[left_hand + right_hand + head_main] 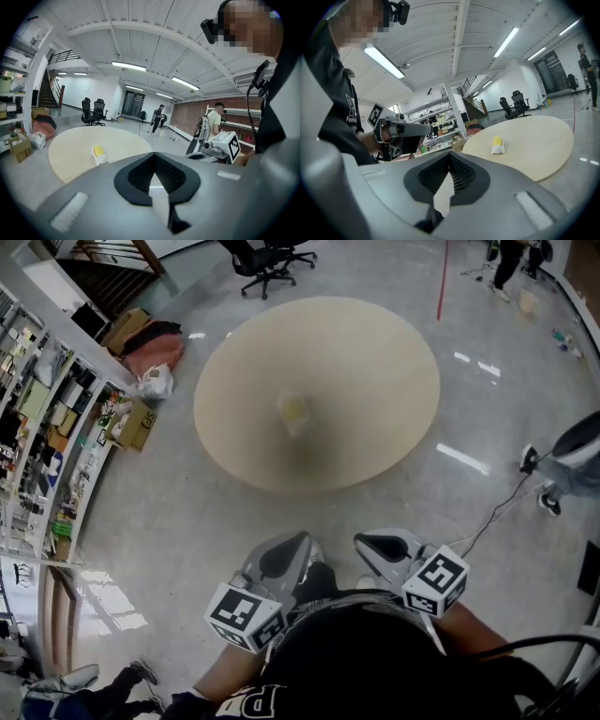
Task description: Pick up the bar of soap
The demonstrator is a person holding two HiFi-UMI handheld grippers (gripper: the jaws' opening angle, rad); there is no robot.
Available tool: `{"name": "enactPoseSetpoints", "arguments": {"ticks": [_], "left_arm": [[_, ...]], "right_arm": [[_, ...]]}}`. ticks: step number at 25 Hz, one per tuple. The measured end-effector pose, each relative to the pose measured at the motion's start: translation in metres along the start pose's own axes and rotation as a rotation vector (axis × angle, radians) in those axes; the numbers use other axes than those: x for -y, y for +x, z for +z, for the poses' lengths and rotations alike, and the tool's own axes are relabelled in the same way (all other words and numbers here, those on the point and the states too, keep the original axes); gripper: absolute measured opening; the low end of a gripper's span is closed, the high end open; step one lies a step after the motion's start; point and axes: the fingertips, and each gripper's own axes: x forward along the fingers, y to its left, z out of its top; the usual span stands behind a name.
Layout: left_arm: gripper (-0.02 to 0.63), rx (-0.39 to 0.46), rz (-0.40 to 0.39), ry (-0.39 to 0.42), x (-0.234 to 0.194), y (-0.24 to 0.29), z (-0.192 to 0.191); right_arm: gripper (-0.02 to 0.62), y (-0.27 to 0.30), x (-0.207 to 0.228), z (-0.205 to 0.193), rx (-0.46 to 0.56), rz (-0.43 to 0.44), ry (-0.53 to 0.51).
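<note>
**A:** Which way does the soap lie from the claws?

**B:** One yellow bar of soap sits in one white dish mid-way across the one round beige table. It is well apart from both claws: 12 o'clock from the left gripper, 11 o'clock from the right gripper. Its long axis seems to run 12 to 6.

**A:** And the jaws?

**B:** Both grippers are closed and empty. I'd say the left is better lined up.

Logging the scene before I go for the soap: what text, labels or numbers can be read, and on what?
"Fas", rest cut off: white print on the person's black shirt.
Shirt print in head view: upside down, unreadable.
Marker cubes on left gripper and right gripper: square patterns, no text.
Shelf goods: too small to read.
Bar of soap: no print visible.
</note>
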Motion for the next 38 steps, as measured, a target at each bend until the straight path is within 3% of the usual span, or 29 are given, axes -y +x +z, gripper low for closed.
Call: {"name": "enactPoseSetpoints", "arguments": {"ticks": [6, 14, 21, 32, 38], "left_arm": [[0.006, 0.022, -0.013, -0.009, -0.048, 0.01, 0.021], [0.006, 0.087, -0.045, -0.003, -0.124, 0.021, 0.066], [0.006, 0.138, -0.052, -0.049, -0.195, 0.017, 0.078], [0.006, 0.086, -0.097, -0.089, -0.272, 0.021, 0.041], [0.006, 0.075, -0.106, -0.139, -0.272, 0.036, 0.03]], "right_arm": [[0.008, 0.041, 0.01, 0.029, -0.035, -0.009, -0.026], [0.008, 0.107, 0.046, 0.07, -0.052, -0.097, -0.015], [0.008, 0.169, 0.051, 0.085, -0.074, -0.113, -0.064], [0.008, 0.242, 0.089, 0.114, -0.138, -0.237, -0.242], [0.008, 0.247, 0.129, 0.112, -0.204, -0.284, -0.277]]}}
